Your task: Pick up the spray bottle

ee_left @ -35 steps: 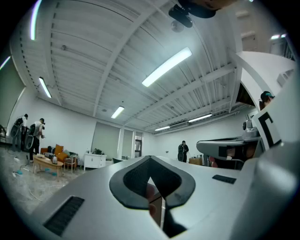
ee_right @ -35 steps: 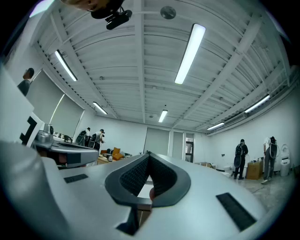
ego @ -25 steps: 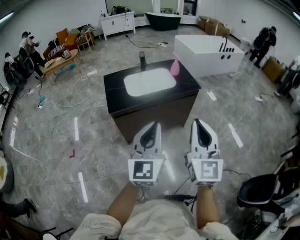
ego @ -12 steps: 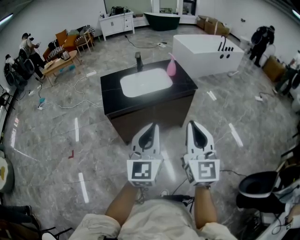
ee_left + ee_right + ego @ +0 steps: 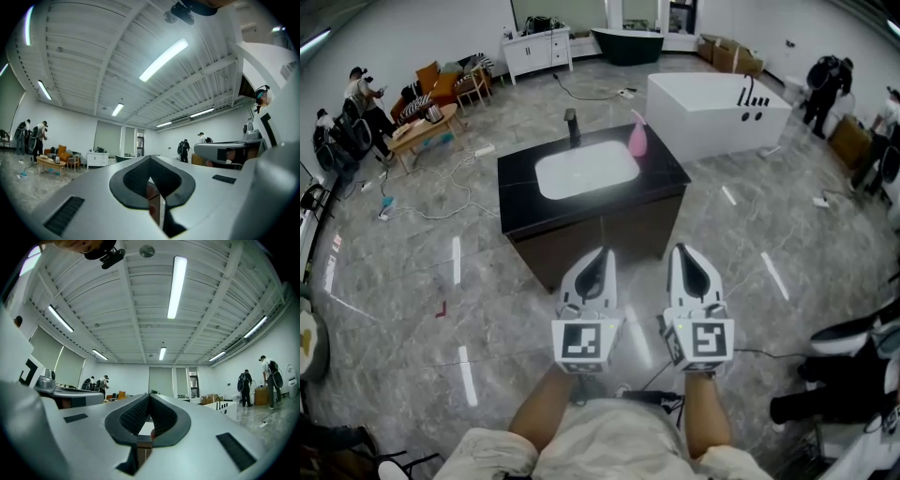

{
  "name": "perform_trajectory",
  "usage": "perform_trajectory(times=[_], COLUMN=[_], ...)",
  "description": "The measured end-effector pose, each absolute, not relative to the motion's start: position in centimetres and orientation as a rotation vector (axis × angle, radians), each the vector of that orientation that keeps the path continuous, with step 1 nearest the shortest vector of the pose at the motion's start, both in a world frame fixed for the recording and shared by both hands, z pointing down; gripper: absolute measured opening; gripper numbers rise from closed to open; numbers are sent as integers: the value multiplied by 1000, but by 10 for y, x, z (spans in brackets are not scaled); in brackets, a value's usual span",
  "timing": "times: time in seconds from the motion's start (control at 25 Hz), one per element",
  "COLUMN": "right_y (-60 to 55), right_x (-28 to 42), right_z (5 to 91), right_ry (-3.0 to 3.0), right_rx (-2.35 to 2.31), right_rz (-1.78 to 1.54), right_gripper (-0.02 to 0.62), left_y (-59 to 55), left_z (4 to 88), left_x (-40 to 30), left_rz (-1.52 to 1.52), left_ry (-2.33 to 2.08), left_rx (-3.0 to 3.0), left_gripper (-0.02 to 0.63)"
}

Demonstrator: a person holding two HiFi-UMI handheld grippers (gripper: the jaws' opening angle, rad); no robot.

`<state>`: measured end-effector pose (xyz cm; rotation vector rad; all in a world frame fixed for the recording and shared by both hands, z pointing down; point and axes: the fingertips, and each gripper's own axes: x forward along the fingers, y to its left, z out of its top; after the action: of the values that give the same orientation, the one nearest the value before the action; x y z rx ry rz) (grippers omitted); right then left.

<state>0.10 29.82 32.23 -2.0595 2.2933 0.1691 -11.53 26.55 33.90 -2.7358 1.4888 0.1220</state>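
A pink spray bottle (image 5: 637, 137) stands at the back right of a black vanity countertop (image 5: 516, 198), beside the white sink basin (image 5: 586, 169). My left gripper (image 5: 601, 255) and right gripper (image 5: 683, 251) are held side by side in front of the vanity, well short of the bottle, pointing level toward it. Both have their jaws shut with nothing between them. Through the gap in the left gripper (image 5: 150, 177) a sliver of pink shows; the right gripper (image 5: 149, 405) frames the vanity's edge.
A black faucet (image 5: 572, 127) stands behind the basin. A white bathtub (image 5: 712, 111) lies beyond at the right. Cables cross the marble floor. People stand at the far left (image 5: 364, 94) and far right (image 5: 825, 82). A black chair (image 5: 853, 370) is close on my right.
Both grippers have shifted toward the vanity, which now sits closer and lower in the head view. The jaws stayed shut.
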Motion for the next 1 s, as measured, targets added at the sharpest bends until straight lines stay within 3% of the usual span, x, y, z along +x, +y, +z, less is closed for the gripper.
perform_trajectory(times=[1.0], right_y=[114], right_x=[-7], right_z=[335], right_ry=[2258], right_rx=[-2175], right_rz=[132], right_gripper=[3], left_y=[81], left_z=[353], left_x=[-118], left_rz=[146], left_ry=[1402], left_rx=[-2821], left_gripper=[2])
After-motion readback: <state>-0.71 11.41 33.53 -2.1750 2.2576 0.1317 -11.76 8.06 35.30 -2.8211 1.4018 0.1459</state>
